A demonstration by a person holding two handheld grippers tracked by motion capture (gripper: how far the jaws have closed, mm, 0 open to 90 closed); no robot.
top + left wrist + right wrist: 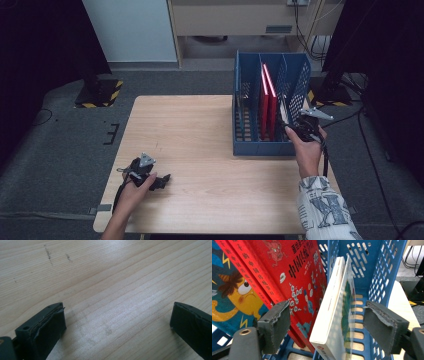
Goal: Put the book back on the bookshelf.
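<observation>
A blue slotted file rack [270, 146] stands at the table's far right. Two red books [268, 100] lean in its middle slot; in the right gripper view their red covers [294, 272] carry cartoon art. A thin white book [334, 305] stands tilted in the right slot [387, 270]. My right gripper [332, 325] is at the rack's front right corner [296, 126], its jaws apart on either side of the white book, with gaps at both pads. My left gripper [162, 180] rests low at the table's front left, jaws wide over bare wood [117, 325].
The light wooden table [200, 130] has grey carpet around it. Dark stands with yellow-black striped bases [100, 95] sit behind it on both sides. Cables [370, 130] trail on the floor at the right. The rack's left slot [245, 110] holds nothing I can see.
</observation>
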